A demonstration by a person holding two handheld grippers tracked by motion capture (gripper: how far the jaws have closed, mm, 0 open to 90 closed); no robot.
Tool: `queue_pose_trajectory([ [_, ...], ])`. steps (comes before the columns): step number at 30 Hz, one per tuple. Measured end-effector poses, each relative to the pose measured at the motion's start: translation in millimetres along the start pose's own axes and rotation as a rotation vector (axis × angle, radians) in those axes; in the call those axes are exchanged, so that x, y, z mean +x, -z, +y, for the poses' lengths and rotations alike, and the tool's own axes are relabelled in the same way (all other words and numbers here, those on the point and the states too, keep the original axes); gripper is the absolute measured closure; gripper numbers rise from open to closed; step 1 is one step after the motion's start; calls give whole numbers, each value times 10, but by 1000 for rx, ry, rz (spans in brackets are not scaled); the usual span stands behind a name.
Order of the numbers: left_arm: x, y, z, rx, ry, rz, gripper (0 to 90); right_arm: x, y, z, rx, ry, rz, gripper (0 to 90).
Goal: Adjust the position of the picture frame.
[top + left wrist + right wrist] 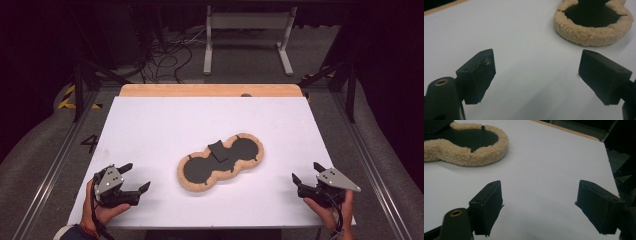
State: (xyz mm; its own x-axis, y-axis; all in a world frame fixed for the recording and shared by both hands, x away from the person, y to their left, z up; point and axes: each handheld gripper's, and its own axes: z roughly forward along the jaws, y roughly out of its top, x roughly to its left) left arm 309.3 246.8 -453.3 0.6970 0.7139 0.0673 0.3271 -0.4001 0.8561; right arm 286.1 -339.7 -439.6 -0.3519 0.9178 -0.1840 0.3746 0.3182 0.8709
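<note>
A white board point(150, 130) covers the table, with a strip of wood edge point(210, 90) showing along its far side in the upper middle of the high view. Beyond it, at the top of the frame, stand a pale metal stand point(247, 30) and a tangle of cables point(165, 55) on the grey floor. Dark frame rails point(65, 150) run down both sides of the board.

Nothing lies on the board between the grippers and the pad, and bare white surface stretches on all sides of the pad out to the edges.

The pad point(221, 161), a tan fleece piece shaped like two joined rounds with dark insides and a small dark flap at its waist, lies slantwise just right of the picture's centre. The left gripper point(134, 179) sits at the lower left, the right gripper point(306, 174) at the lower right; each is well apart from the pad. Both stand with jaws wide apart and nothing between them. In the left gripper view the pad shows at the upper right; in the right gripper view, at the upper left.
</note>
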Motion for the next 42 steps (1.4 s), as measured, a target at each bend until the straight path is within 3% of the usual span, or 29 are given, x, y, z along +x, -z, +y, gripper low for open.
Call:
queue_pose_trajectory([
  [9,-64,-4,18,5,-20,-32,266,-48,-70,-2,36,-44,3,341],
  [12,-56,-35,21,25,-20,-48,378,-61,-124,13,59,-67,15,399],
  [14,-60,-59,43,37,-35,-56,484,-53,-156,29,66,-70,37,500],
  [15,-60,-59,43,37,-35,-56,549,-53,-156,29,66,-70,37,500],
  [17,-71,-97,80,61,-50,-80,590,-35,-186,55,76,-57,59,627],
  [20,-79,-162,142,76,-60,-117,725,-39,-236,114,61,-68,52,710],
  [23,-58,-235,187,84,-50,-121,754,-62,-330,157,67,-105,72,700],
  [26,-59,-328,233,97,-35,-142,786,-56,-404,202,67,-104,77,702],
  [30,-167,-427,304,120,-83,-175,870,-35,-544,337,69,-97,94,820],
  [33,-232,-498,338,128,-95,-205,890,-26,-652,380,74,-98,89,866],
  [39,-246,-600,372,146,-94,-198,886,16,-879,440,113,-93,116,900],
  [42,-198,-646,400,143,-70,-187,885,46,-948,468,130,-91,129,900],
])
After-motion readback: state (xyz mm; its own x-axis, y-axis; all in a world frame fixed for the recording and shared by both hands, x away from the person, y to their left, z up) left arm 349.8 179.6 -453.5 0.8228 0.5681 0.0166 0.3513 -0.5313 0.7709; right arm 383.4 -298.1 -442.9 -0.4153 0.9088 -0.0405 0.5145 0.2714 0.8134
